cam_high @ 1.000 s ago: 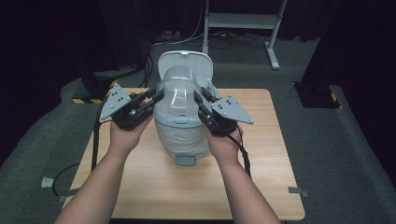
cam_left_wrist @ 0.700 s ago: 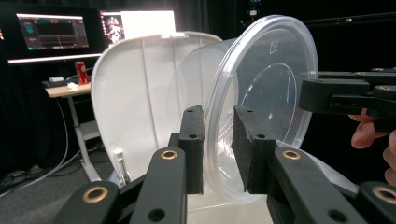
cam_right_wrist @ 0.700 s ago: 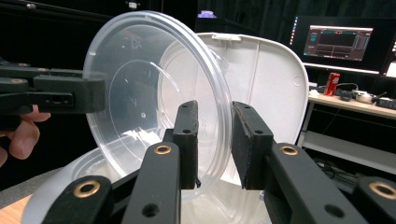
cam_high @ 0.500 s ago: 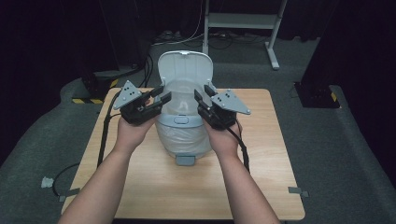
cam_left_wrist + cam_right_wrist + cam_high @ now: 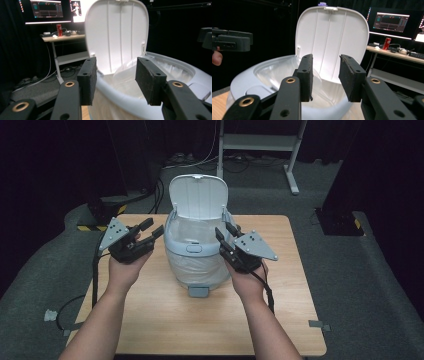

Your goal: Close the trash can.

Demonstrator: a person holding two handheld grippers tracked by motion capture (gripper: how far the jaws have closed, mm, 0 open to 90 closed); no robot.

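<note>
Flanking the white pedal bin [image 5: 196, 255] at the middle of the wooden surface [image 5: 280, 320], I am holding my left gripper [image 5: 153, 229] and right gripper [image 5: 226, 231] just clear of its sides; both sets of fingers are standing open, having just been parting, nothing between them; its lid [image 5: 198, 196] is standing upright; judging the liner [image 5: 287, 72] settled, I am probably closing the lid next, which calls for reaching behind it.
</note>
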